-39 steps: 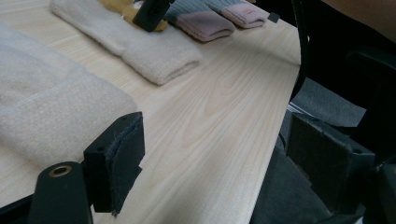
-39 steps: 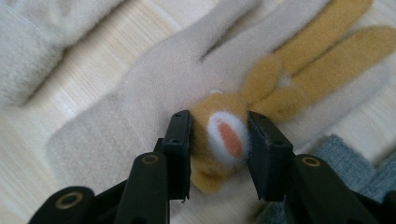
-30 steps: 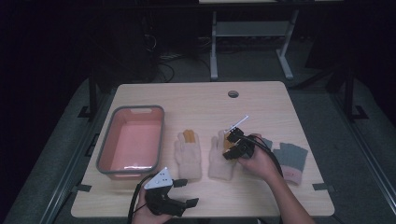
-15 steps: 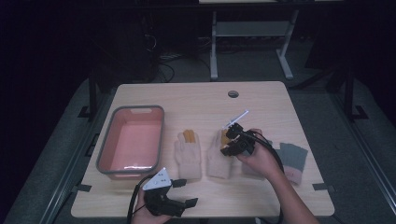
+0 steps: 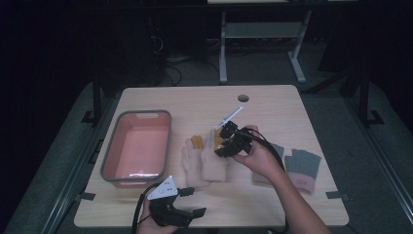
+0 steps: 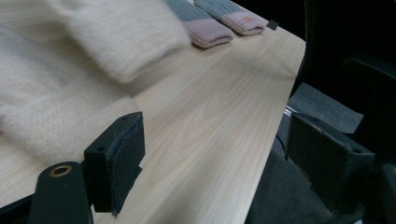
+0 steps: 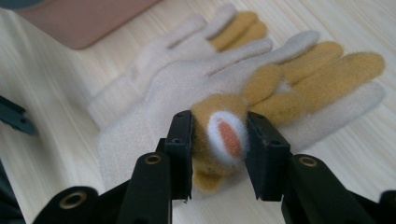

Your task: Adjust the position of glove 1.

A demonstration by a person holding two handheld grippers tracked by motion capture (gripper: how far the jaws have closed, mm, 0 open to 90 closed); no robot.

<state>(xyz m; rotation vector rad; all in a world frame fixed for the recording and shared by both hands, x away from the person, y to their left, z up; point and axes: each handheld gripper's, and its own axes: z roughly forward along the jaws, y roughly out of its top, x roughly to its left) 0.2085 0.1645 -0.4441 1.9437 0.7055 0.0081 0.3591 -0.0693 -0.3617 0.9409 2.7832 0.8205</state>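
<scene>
**My right tool pinches the cream glove; my left waits open at the near edge**

My right gripper [image 7: 218, 140] is closed on the cream glove [image 7: 187, 84], its two black jaws squeezing a bunched yellow fold with a white-and-orange patch between the pads. In the high view my right hand [image 5: 258, 153] reaches in from the near right, forearm angled toward the middle of the table, and the right gripper [image 5: 230, 142] sits over that glove's finger end, tilted down and to the left. A second cream glove [image 7: 154, 51] lies flat just beside the first, touching it, both with yellow fingers pointing to the far edge.

My left gripper [image 5: 187, 207] rests low at the near edge, left of centre, its grey three-cornered plate on top. Its jaws stand wide apart with nothing between them; in the left gripper view one pad sits over the wood and the other hangs beyond the table's edge, with a cream glove [image 6: 56, 93] blurred close by.

The wooden table [image 5: 272, 105] also carries a grey-rimmed pink bin [image 5: 139, 148] toward its left edge and two grey gloves with pink cuffs [image 5: 302, 168] toward its right edge, partly behind my forearm. A round hole [image 5: 243, 98] marks the far side. Beyond it the room is dark, with a grey floor, cables and the metal legs of another table [image 5: 224, 44].
</scene>
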